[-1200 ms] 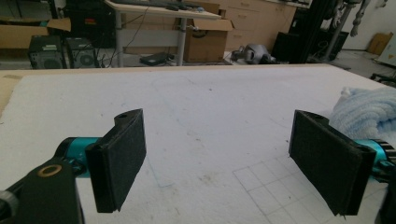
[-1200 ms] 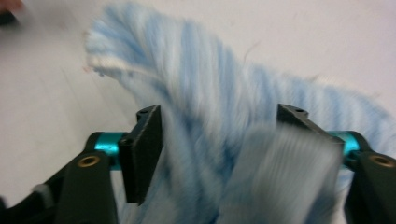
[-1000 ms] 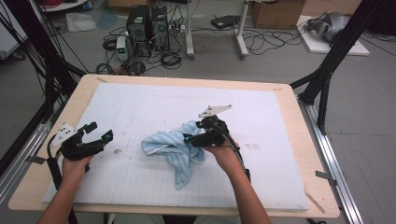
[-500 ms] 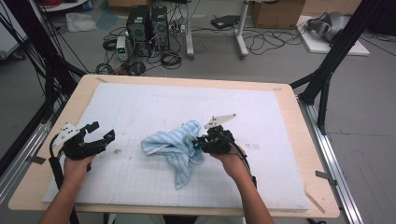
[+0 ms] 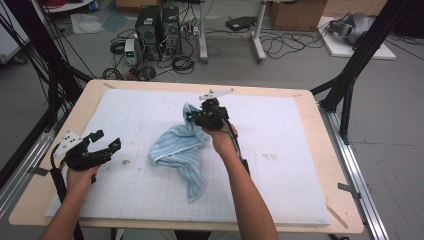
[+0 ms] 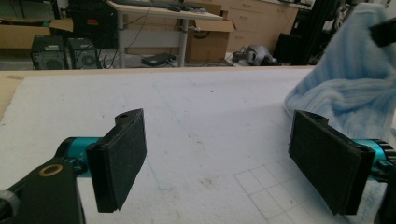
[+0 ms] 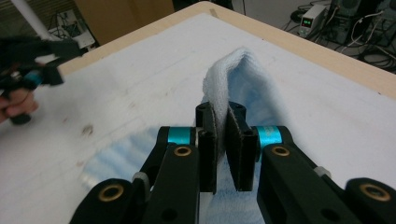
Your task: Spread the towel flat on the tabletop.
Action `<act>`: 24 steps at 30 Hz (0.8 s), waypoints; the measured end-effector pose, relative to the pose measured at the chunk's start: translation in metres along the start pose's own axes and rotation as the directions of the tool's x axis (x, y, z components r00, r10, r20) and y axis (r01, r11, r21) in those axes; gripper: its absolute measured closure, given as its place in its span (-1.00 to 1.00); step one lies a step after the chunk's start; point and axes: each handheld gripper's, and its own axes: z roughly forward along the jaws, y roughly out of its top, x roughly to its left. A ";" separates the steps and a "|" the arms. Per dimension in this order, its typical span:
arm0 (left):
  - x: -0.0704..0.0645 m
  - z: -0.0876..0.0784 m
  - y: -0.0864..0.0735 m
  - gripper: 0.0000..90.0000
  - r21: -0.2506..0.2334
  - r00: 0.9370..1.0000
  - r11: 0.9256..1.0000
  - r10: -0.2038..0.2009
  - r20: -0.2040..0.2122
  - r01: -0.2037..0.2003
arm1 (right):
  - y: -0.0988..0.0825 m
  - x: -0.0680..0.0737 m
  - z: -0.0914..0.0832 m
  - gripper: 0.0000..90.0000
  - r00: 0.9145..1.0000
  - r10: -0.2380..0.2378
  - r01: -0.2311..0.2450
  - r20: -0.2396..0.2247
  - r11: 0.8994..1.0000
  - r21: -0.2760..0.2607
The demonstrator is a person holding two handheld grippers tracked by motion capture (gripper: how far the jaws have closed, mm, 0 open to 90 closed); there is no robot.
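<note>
A light blue striped towel lies crumpled in the middle of the white mat, one fold pulled up toward the far side. My right gripper is shut on that raised fold. The right gripper view shows both black pads pinching the towel's edge, which arches up just beyond them. My left gripper rests low at the mat's left side, apart from the cloth. Its jaws stand wide open around bare mat in the left gripper view, with the lifted towel off to the right.
The white foam mat covers most of the wooden table. Black frame posts stand at both sides of the table. Computers and cables sit on the floor beyond the far edge.
The right gripper shut on a fold of the towel and carried it up and toward the far side, stretching the cloth. The left gripper has stayed put.
</note>
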 end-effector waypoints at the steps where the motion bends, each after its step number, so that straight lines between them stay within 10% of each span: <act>1: 0.000 0.000 0.000 -0.56 0.000 1.000 1.000 -0.001 0.001 0.001 | 0.007 0.000 0.015 0.86 1.000 0.008 -0.009 0.009 1.000 0.007; 5: 0.000 0.001 -0.001 -0.55 0.006 1.000 1.000 0.001 0.005 -0.001 | 0.015 0.001 0.036 0.81 0.998 0.006 -0.007 0.061 1.000 0.026; 9: -0.001 0.001 -0.001 -0.50 0.016 1.000 1.000 0.001 0.022 -0.002 | 0.015 -0.003 0.048 0.18 0.986 0.008 -0.016 0.166 0.999 0.045; 17: -0.010 0.005 -0.001 -0.40 0.053 0.997 0.998 0.028 0.077 -0.032 | 0.006 -0.013 -0.016 -0.09 0.975 0.026 -0.015 0.221 0.998 -0.054; 24: -0.025 0.013 0.000 -0.44 0.078 0.991 0.997 0.009 0.131 -0.019 | -0.066 -0.023 -0.076 -0.21 0.968 0.072 -0.051 0.241 0.994 -0.092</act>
